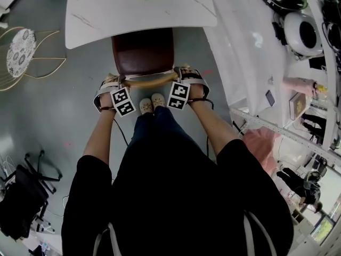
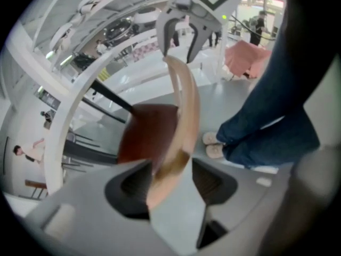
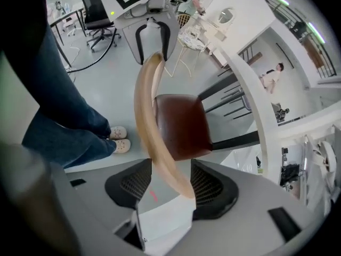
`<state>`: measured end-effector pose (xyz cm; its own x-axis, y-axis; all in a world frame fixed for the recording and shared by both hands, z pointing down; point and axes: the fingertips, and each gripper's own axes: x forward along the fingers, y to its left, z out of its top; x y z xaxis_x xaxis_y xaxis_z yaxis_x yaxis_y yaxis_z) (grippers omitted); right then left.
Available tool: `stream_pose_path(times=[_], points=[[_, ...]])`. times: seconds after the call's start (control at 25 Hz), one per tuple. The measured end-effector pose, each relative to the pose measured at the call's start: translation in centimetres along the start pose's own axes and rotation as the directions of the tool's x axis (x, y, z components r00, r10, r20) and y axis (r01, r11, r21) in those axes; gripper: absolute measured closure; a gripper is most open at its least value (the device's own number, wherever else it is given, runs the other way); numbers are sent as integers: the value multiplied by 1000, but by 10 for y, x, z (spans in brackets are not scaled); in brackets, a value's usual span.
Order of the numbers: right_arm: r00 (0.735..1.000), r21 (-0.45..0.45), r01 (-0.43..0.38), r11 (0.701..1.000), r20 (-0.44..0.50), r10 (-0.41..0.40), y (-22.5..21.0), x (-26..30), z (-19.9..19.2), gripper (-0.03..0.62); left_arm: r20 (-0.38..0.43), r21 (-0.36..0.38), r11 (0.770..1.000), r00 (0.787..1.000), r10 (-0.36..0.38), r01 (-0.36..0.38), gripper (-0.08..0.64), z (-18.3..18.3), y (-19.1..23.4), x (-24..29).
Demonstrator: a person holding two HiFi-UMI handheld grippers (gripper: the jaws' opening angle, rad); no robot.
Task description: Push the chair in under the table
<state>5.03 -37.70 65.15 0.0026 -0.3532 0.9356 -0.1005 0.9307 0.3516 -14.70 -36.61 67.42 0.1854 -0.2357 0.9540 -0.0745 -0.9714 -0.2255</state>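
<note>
Chair [image 1: 143, 52] faces the table [image 1: 138, 7], with its front edge tucked under the tabletop rim and its back toward the person. The seat is dark red-brown, smooth and leather-like, the tabletop is white and marble-look with grey veins, and the floor is grey. The curved pale wooden back rail [image 1: 150, 82] runs left-right between the left gripper [image 1: 113, 83] and the right gripper [image 1: 187, 77]; both sets of jaws stand spread around it, released rather than clamped.

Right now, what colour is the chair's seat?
The seat is dark reddish-brown, clearest in the right gripper view.
</note>
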Motion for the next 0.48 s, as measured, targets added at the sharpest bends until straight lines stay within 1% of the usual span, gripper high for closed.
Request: stream_pose_path(times=[0.12, 0.2, 0.24, 0.28, 0.4, 0.48], points=[[998, 109, 24, 994, 59, -30, -11, -18, -2, 380, 50, -82, 996, 998, 47, -42, 332, 10, 3, -21], [993, 190, 40, 981, 100, -60, -21, -30, 0, 380, 95, -152, 985, 991, 94, -79, 366, 19, 9, -38], [989, 232, 46, 972, 123, -76, -26, -37, 2, 382, 119, -195, 976, 985, 125, -100, 398, 23, 14, -48], [984, 274, 51, 960, 149, -94, -32, -45, 5, 390, 144, -243, 962, 977, 159, -121, 424, 27, 19, -58], [959, 389, 77, 918, 223, -175, -53, -74, 14, 466, 213, -380, 909, 940, 267, -172, 491, 39, 38, -94], [934, 436, 113, 893, 260, -245, -70, -97, 19, 526, 251, -429, 879, 907, 338, -208, 531, 49, 52, -119]])
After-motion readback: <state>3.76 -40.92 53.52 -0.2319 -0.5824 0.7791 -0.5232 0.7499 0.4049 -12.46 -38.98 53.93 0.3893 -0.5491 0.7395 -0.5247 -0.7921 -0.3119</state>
